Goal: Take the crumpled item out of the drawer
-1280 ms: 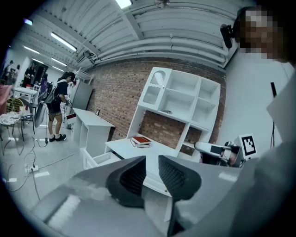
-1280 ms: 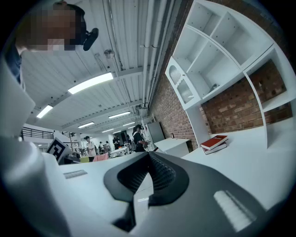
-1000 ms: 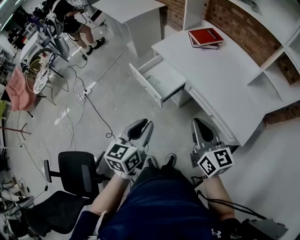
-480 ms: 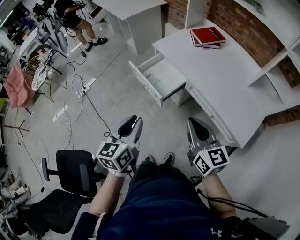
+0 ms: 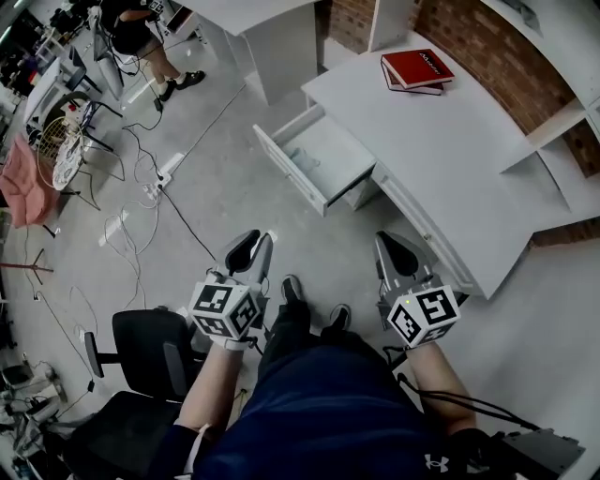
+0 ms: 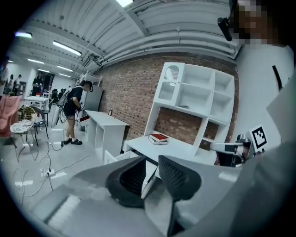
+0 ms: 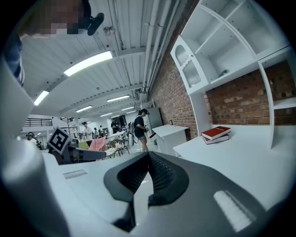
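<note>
The white drawer stands pulled out from the desk, ahead of me across the floor. Inside it, near its left end, lies a small pale crumpled thing, too small to make out. My left gripper is held low over the floor, well short of the drawer, its jaws a narrow gap apart with nothing between them. In the left gripper view the drawer front shows beyond the left gripper. My right gripper hangs near the desk's front edge; its fingertips meet on nothing.
Red books lie at the desk's far end, under white shelves. A black office chair stands at my left. Cables trail over the floor. A second white desk and a standing person are farther off.
I have stepped toward the drawer, one foot now forward. The left gripper has drifted left and its jaws have drawn closer together. The right gripper has hardly moved.
</note>
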The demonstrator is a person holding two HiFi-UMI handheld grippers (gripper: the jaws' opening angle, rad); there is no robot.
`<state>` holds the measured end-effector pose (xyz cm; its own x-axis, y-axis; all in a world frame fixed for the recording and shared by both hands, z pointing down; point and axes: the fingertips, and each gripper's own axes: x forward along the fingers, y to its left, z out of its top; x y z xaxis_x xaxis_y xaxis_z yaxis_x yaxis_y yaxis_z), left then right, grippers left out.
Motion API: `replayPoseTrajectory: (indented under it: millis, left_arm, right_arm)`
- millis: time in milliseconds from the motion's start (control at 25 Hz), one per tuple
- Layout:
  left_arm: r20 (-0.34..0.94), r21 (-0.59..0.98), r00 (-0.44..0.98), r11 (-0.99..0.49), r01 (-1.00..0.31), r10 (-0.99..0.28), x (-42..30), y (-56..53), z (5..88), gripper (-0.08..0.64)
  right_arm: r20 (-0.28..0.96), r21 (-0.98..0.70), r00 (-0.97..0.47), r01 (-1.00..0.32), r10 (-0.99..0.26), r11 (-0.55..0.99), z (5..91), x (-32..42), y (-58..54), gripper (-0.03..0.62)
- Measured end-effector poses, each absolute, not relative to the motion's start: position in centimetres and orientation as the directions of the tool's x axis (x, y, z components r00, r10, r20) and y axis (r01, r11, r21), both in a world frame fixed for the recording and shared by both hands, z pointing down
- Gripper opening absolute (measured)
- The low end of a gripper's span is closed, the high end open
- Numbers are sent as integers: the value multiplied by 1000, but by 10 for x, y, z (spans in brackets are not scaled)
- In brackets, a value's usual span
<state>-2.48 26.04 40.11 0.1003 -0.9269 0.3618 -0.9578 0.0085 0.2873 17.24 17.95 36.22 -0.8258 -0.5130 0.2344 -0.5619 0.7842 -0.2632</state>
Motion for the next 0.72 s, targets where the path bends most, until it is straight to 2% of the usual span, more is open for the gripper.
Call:
replayPoseTrajectory:
  millis: [480,720]
  left_arm:
    - [348,369,211,-73,-927,-913,-120,202,413,94]
    - [364,360,248,-110,-927,-898,-143,195,418,94]
  right_arm:
    - [282,-276,-749,-662,-600,697,363,82,131,3]
    - [296,-274,-726,-687,-621,673,366,50,120,3]
